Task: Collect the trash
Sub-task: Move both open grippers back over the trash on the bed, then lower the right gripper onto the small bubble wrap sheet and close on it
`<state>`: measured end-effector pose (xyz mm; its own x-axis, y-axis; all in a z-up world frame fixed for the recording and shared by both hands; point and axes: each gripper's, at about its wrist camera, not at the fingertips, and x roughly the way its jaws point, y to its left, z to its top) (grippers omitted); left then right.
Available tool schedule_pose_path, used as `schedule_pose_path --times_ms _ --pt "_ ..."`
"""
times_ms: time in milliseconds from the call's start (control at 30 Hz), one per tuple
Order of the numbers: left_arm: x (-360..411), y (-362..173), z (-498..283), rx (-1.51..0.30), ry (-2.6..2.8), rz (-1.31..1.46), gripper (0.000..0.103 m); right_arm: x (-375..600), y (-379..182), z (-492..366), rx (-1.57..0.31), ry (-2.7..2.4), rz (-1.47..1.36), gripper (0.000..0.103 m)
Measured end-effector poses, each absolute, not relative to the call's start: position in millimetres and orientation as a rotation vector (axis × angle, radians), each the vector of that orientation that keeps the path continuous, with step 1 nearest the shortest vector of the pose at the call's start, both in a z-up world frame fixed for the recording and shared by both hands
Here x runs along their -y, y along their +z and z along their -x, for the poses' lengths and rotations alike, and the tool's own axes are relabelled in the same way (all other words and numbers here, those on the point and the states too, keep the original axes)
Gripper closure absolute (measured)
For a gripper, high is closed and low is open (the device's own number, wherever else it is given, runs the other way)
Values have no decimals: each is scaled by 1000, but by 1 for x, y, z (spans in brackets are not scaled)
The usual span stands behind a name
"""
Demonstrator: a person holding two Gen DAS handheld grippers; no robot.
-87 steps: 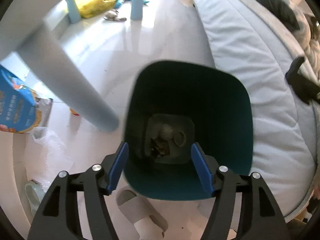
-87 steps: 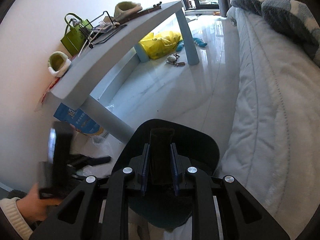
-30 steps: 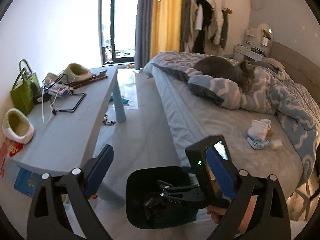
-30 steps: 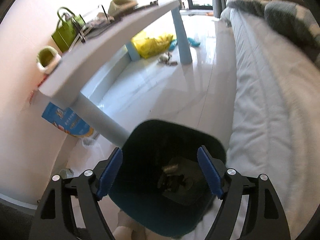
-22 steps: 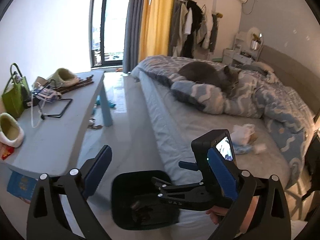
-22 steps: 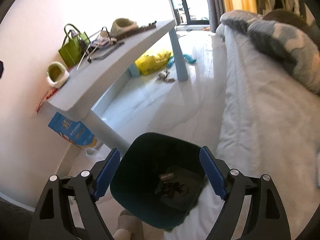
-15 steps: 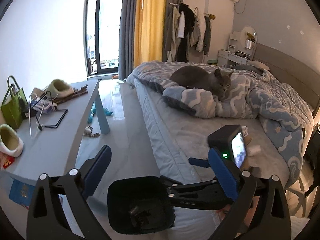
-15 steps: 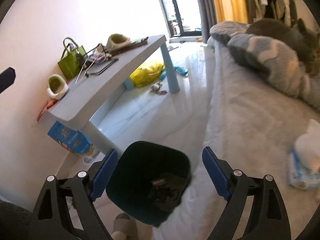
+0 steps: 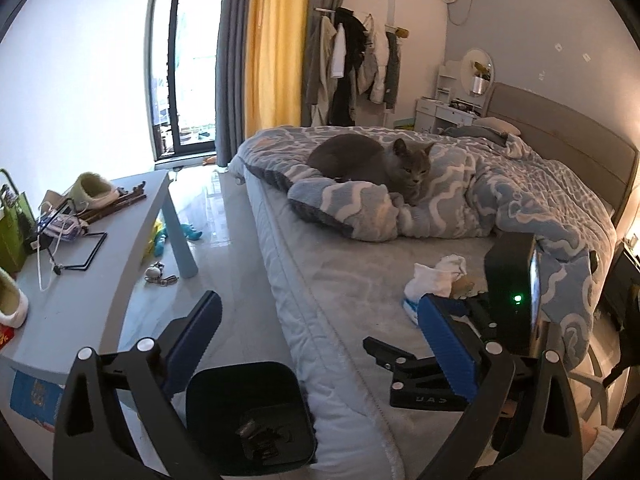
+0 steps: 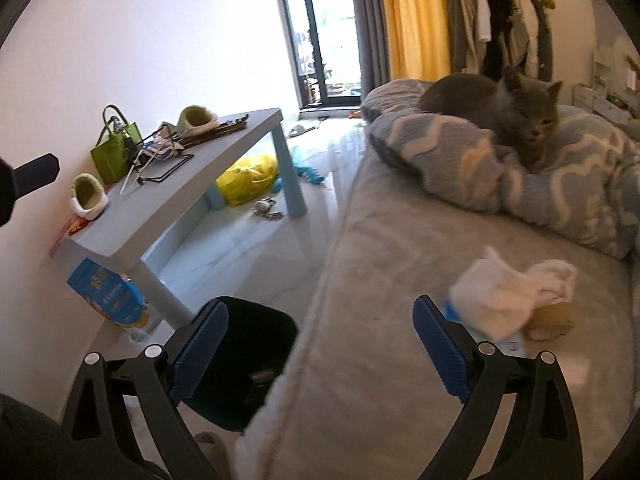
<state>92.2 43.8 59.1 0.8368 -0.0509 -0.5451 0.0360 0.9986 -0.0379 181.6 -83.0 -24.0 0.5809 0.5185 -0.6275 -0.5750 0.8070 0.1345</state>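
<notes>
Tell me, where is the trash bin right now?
The trash bin stands on the floor against the side of the bed, near the blue table's leg. In both views it sits low, left of centre.

Open left claw over dark bin, grey cat on bed

Open mattress before crumpled tissues; cat well beyond

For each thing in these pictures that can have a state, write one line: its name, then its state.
Left gripper: open, nothing between the pads.
Right gripper: open, empty; its jaws have just been opening.
Trash bin: upright on the floor, scraps at the bottom.
White tissue: crumpled, lying on the bed.
Cat: lying on the blanket.
</notes>
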Motion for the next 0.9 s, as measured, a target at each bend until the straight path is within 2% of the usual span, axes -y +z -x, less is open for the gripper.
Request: schedule_pose_path --times_ms 533,900 --pt "-6 45 -117 -586 -129 30 3 174 -33 -191 -692 462 16 7" --pt "18 10 -142 -644 -158 37 3 231 -48 -200 -710 385 -68 7"
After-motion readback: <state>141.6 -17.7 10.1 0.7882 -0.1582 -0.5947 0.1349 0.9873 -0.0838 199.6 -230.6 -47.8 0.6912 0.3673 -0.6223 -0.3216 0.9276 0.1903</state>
